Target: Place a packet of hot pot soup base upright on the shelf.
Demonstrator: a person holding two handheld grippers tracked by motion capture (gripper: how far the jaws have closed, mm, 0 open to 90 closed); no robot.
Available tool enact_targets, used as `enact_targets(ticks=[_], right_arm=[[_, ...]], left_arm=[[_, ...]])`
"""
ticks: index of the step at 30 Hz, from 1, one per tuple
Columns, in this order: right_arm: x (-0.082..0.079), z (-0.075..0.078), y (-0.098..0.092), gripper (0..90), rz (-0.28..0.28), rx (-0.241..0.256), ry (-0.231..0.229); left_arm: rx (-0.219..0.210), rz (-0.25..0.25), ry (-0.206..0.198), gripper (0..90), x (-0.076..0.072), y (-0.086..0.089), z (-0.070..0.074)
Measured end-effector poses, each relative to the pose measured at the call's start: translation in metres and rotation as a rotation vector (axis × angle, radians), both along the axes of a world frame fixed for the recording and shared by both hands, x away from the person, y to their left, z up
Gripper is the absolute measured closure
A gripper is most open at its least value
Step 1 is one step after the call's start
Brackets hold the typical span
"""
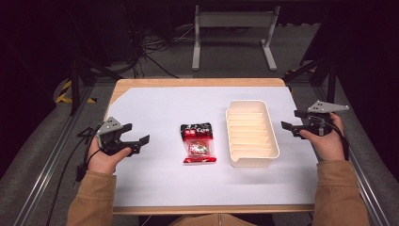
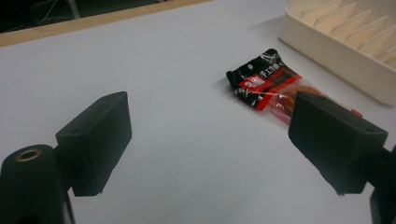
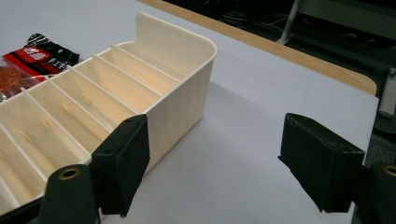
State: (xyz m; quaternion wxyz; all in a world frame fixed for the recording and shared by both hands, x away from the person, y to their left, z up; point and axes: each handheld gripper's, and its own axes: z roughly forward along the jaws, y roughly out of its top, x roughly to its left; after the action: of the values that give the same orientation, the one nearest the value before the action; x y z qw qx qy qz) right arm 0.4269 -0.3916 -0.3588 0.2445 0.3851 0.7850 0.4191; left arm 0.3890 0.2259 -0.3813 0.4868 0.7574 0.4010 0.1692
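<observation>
Lying untouched at mid-desk, the snack packet sits just beside the empty slotted tray while the left tongs and right tongs hover released near opposite side edges, so nothing looks begun.
</observation>
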Motion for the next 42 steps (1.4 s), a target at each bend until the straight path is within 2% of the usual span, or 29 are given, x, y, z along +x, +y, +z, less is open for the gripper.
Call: enact_targets(ticks=[7,10,12,17,19,26,30,32,37,40,42], right_arm=[[-0.001,0.001,0.0,24.5,0.003,0.016,-0.011],[-0.001,0.002,-0.001,30.1,0.037,0.03,-0.01],[-0.001,0.002,-0.001,33.5,0.053,0.036,-0.009],[-0.002,0.002,0.002,34.6,0.069,0.033,-0.012],[-0.002,0.002,0.005,34.6,0.109,0.042,-0.02],[0.001,-0.001,0.01,34.0,0.156,0.031,-0.024],[0.002,-0.002,0.012,31.9,0.155,0.029,-0.036],[0.003,-0.003,0.012,31.9,0.148,0.023,-0.038],[0.005,-0.004,0.009,31.6,0.09,0.016,0.008],[0.007,-0.008,0.006,32.8,0.045,-0.021,0.032],[0.007,-0.009,0.005,32.8,0.041,-0.021,0.034]], left_arm=[[-0.02,-0.015,-0.013,15.0,0.002,-0.008,0.007],[-0.011,-0.028,-0.007,15.4,0.004,-0.016,0.011],[-0.01,-0.045,-0.018,15.5,0.007,-0.023,0.015],[-0.004,-0.07,-0.024,15.8,0.012,-0.036,0.02],[-0.001,-0.067,-0.032,16.3,0.018,-0.042,0.023],[-0.003,-0.086,-0.044,16.4,0.026,-0.057,0.031],[0.0,-0.098,-0.046,16.4,0.031,-0.063,0.033],[-0.012,-0.098,-0.039,16.4,0.033,-0.066,0.033],[-0.016,-0.109,-0.046,16.3,0.038,-0.072,0.035],[-0.018,-0.114,-0.045,16.2,0.04,-0.075,0.037],[-0.013,-0.119,-0.053,16.2,0.042,-0.079,0.039]])
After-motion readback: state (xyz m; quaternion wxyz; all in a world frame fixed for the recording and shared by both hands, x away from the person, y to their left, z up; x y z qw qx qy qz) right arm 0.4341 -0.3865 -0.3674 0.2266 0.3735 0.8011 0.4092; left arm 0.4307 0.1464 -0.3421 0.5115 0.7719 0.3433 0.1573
